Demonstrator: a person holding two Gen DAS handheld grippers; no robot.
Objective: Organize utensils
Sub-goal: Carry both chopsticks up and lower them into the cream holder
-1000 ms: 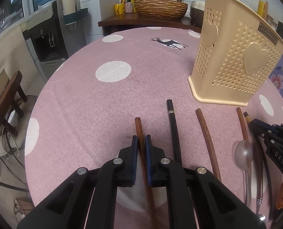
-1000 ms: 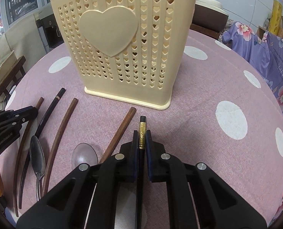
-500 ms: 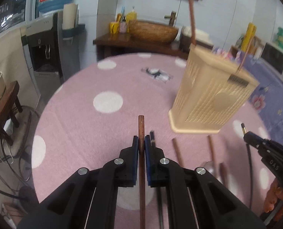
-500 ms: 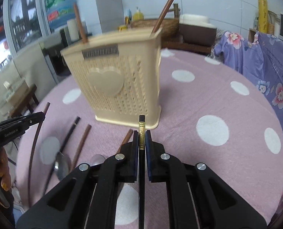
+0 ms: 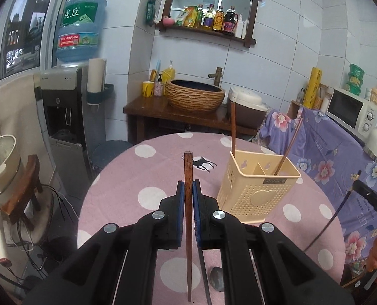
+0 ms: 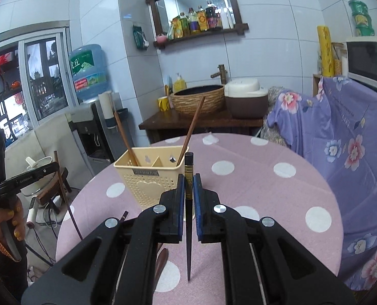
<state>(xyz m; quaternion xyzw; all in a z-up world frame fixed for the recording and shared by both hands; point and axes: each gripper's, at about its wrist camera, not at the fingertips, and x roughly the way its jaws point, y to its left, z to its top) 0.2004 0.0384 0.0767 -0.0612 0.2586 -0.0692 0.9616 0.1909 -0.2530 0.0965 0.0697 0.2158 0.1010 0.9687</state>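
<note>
My left gripper is shut on a brown wooden chopstick and holds it above the pink dotted table. My right gripper is shut on a black chopstick with a gold band, also lifted. The cream perforated utensil holder stands on the table with two brown chopsticks in it; it shows in the right wrist view too. A spoon and a black chopstick lie on the table below my left gripper.
A wooden stand with a woven basin and a rice cooker is behind the table. A water dispenser stands at left. A floral purple cloth covers furniture at right, with a microwave on it.
Both grippers have risen from the table, each lifting its chopstick. The holder now appears farther away and lower in both views.
</note>
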